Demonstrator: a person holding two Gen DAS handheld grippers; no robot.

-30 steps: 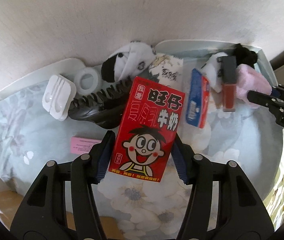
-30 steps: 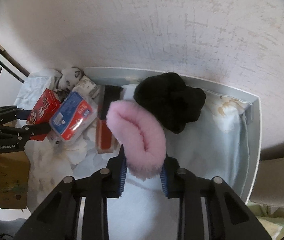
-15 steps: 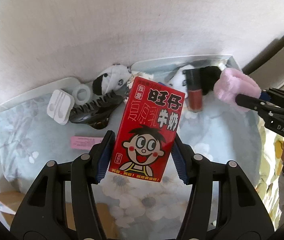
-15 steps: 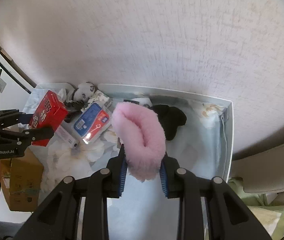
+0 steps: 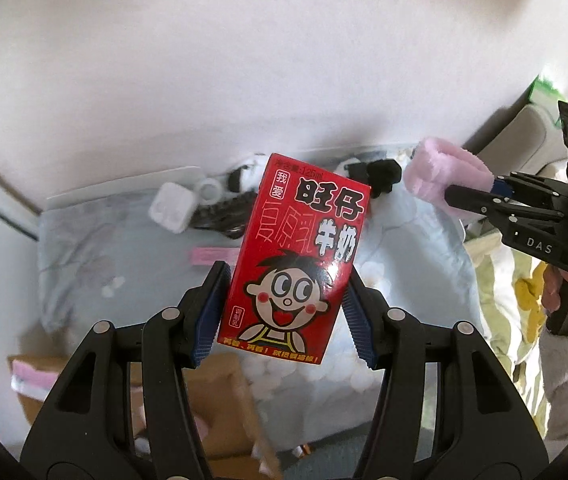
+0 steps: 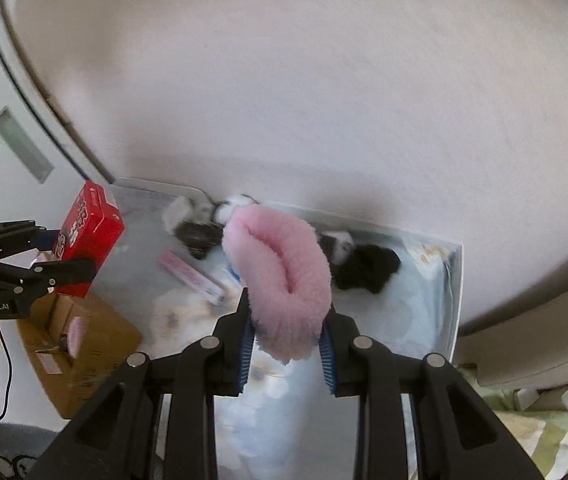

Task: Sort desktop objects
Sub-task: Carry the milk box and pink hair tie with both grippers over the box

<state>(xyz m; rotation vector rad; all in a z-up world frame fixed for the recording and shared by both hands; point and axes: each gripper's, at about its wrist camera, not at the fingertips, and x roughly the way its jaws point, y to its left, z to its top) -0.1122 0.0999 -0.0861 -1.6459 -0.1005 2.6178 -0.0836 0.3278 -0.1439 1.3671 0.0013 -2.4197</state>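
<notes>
Milk carton (image 5: 296,256), red, pinched between the pads of the left gripper (image 5: 284,312), lifted above the cloth-covered table (image 5: 131,264). Pink fluffy scrunchie (image 6: 279,276) squeezed in the right gripper (image 6: 286,340), likewise raised. Below, near: cardboard box (image 6: 79,344) beside the table. Farther, on the cloth: pink slip (image 5: 211,257), black hair claw (image 5: 223,220), white case (image 5: 171,212), white ring (image 5: 209,190). Farthest, by the wall: black scrunchie (image 6: 368,268).
</notes>
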